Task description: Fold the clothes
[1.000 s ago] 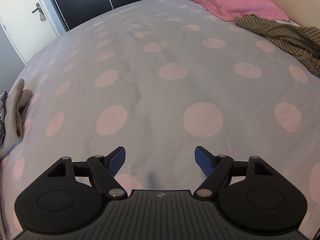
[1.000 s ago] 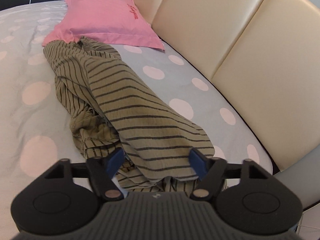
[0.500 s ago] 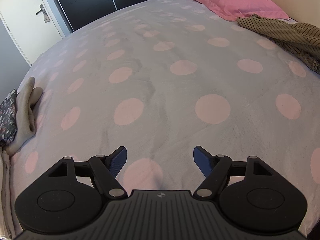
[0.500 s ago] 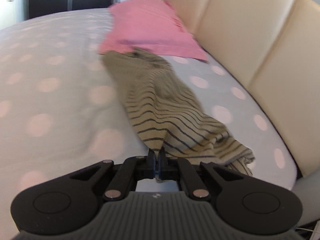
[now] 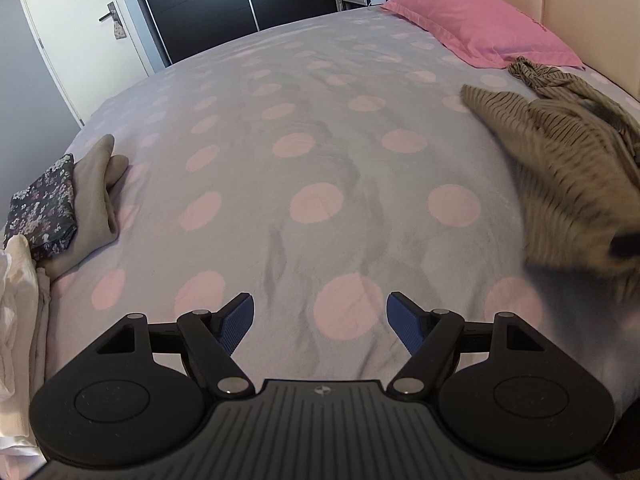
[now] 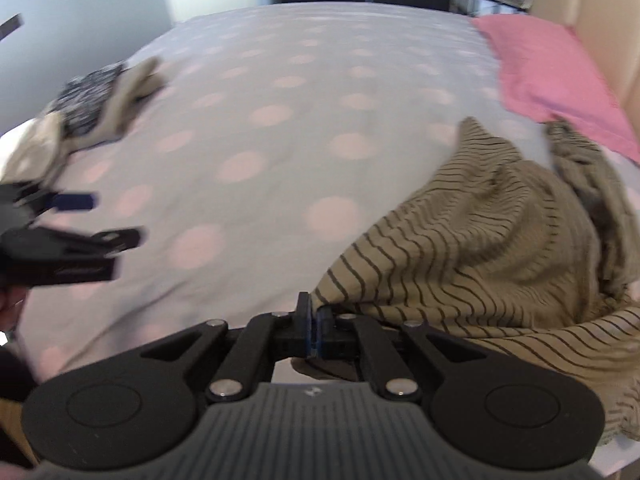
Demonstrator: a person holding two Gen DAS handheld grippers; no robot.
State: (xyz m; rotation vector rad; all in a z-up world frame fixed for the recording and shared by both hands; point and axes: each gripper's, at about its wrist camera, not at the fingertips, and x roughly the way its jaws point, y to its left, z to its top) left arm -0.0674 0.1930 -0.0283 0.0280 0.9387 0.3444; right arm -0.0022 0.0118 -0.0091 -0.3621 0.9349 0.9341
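Pinching an edge of the striped olive garment [image 6: 480, 248] between its blue pads, my right claw [image 6: 313, 330] is clamped tight on the cloth at the near edge of its view. From that pinch the garment trails away toward two o'clock, its long axis running up the spotted bedspread [image 6: 280, 128] to the pink pillow [image 6: 560, 76] by the headboard. My left claw [image 5: 320, 322] stands wide with nothing between its pads, above bare bedspread [image 5: 320, 152]; from it the garment [image 5: 560, 152] lies at about two o'clock, well apart. I judge the right hand is the nearer one and must carry the cloth toward the middle of the bed before the left can take a second corner. Farther off at ten o'clock sits a pile of folded clothes [image 5: 72, 208].
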